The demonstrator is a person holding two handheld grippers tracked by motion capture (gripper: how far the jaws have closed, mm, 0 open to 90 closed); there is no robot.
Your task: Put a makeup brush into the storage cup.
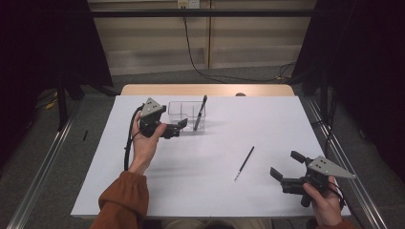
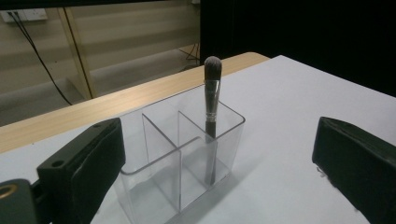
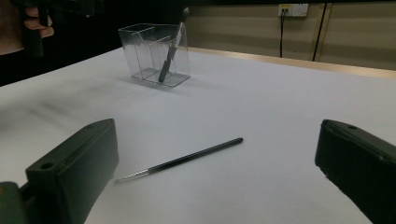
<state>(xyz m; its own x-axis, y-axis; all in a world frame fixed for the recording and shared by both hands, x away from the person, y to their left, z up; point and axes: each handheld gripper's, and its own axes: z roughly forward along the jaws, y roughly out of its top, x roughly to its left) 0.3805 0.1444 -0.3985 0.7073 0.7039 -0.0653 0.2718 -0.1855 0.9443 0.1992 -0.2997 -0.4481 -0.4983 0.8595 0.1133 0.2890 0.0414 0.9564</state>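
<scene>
High view: white-covered table (image 1: 200, 181) with wooden far edge, grey floor, black curtains. Left gripper view — grey bristle tip of black makeup brush (image 2: 211, 107) in clear acrylic divided organizer (image 2: 187, 154). Both grippers' jaws apart, empty — left gripper (image 1: 181, 128), right gripper (image 1: 285, 164).

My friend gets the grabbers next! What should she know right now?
Left gripper: open, holding nothing, beside the clear organizer.
Right gripper: open, holding nothing, near the thin brush.
Done, it seems: the makeup brush stands in one of the organizer's compartments, bristles up.
Left, probably: the thin brush lies flat on the white table, apart from the organizer. It likely goes in next.
</scene>
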